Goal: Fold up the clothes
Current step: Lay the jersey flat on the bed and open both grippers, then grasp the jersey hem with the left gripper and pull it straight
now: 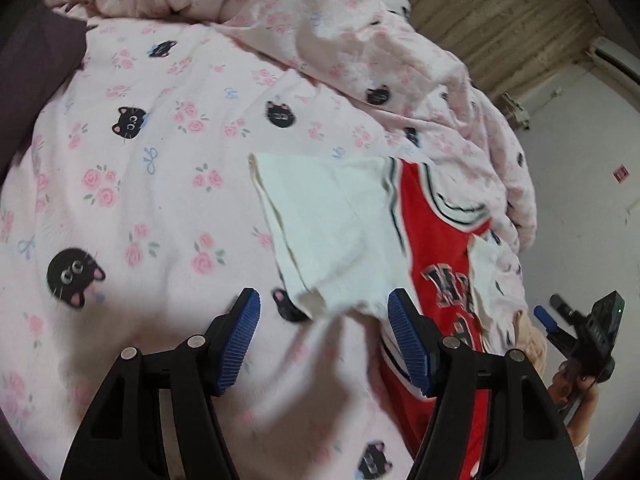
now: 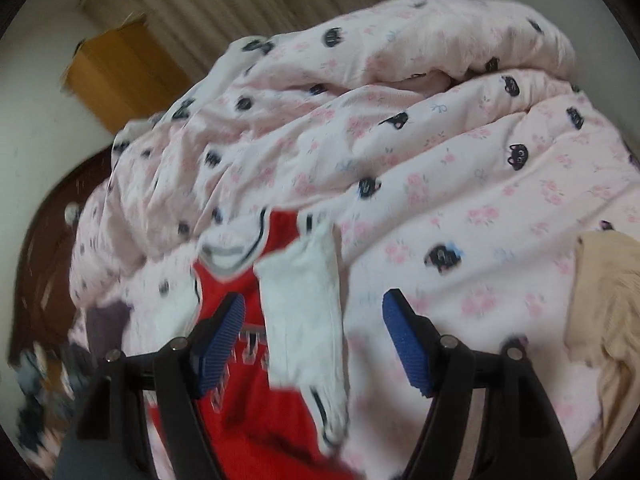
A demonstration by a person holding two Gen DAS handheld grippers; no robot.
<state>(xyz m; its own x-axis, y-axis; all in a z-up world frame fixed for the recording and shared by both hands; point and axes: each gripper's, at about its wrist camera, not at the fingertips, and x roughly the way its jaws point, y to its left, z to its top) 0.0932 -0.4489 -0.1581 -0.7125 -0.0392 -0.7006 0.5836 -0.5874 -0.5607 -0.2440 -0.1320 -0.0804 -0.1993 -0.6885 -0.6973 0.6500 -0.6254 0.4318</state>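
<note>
Left wrist: one red jersey (image 1: 436, 236), one white garment (image 1: 332, 224).

Jersey (image 1: 436, 240) on bedsheet (image 1: 160, 200); sleeve (image 1: 332, 232) folded over it; duvet (image 1: 380, 52) behind.

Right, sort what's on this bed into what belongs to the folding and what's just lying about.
For the folding:
- red jersey
- white sleeve, laid over the jersey
- left tool, open
- right tool, open

Lying about:
- pink cat-print duvet
- beige garment
- cardboard box

Both wrist views close above jersey (image 1: 436, 236)
</note>
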